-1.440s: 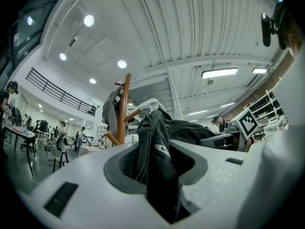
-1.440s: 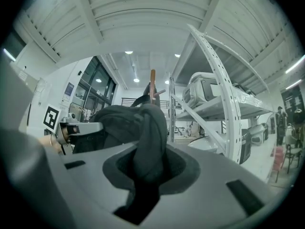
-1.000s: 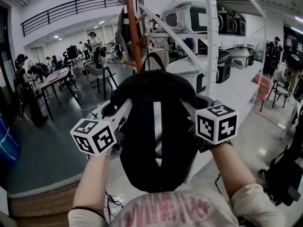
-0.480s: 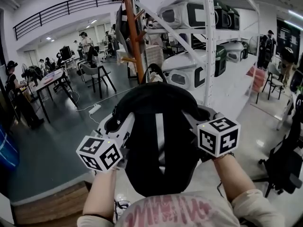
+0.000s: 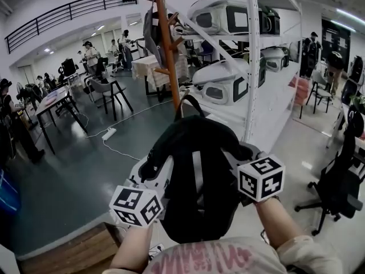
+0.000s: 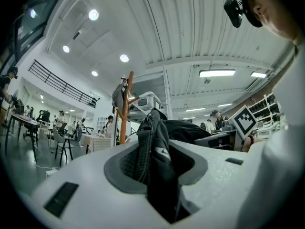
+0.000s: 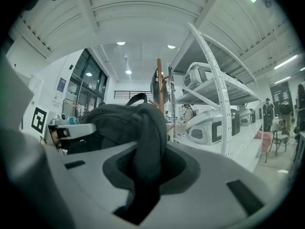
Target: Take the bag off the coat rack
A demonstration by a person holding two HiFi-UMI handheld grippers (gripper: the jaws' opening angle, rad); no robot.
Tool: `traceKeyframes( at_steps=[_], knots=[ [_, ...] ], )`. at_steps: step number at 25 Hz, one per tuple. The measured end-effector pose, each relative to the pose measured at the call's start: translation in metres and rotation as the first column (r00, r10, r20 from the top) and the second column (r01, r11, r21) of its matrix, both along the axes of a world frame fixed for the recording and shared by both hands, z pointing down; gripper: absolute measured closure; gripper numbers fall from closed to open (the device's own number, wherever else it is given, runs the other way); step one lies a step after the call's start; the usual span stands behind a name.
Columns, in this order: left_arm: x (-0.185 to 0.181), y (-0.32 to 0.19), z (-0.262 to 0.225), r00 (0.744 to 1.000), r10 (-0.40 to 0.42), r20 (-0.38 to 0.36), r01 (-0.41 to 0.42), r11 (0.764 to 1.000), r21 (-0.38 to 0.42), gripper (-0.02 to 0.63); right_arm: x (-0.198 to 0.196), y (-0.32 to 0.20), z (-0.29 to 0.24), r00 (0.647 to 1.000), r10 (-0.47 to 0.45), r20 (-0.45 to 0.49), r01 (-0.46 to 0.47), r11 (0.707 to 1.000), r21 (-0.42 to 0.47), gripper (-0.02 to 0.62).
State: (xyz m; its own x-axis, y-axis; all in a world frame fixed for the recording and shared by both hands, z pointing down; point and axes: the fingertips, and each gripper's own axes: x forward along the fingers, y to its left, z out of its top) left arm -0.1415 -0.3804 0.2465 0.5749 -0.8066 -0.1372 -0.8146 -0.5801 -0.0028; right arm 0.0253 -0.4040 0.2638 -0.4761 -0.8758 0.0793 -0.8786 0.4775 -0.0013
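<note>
A black backpack [image 5: 197,176] with a pale centre stripe hangs in the air between my two grippers, away from the wooden coat rack [image 5: 166,44]. My left gripper [image 5: 155,170] is shut on the backpack's left strap [image 6: 143,149]. My right gripper [image 5: 242,156] is shut on the backpack's right side fabric [image 7: 145,147]. The backpack's top handle loop [image 5: 191,101] stands free above it. Another dark bag [image 5: 151,30] still hangs on the coat rack, which shows in the left gripper view [image 6: 125,106] and the right gripper view [image 7: 160,87] beyond the backpack [image 6: 190,130].
A white metal shelf unit [image 5: 251,61] with white and dark cases stands just right of the rack. Tables, chairs and people [image 5: 91,56] fill the far left. A power strip [image 5: 108,133] lies on the grey floor. A black office chair [image 5: 336,181] stands at right.
Both grippers and the backpack have come down and back from the coat rack, which now stands farther off. The grips have not changed.
</note>
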Motion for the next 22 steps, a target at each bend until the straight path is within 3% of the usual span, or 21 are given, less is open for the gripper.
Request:
traceKeyframes(
  at_steps=[12,22],
  knots=[
    [-0.021,0.023,0.032,0.999,-0.021,-0.046,0.018,0.998,-0.055,0.485,-0.024,0.027,0.030,0.999,0.049,-0.014,-0.050,0.998,-0.034,0.508],
    [-0.008,0.034,0.052,0.998,-0.024,-0.052,0.019,0.996,-0.091,0.485,-0.012,0.036,0.053,0.997,0.071,0.005,-0.071,0.994,-0.080,0.506]
  ],
)
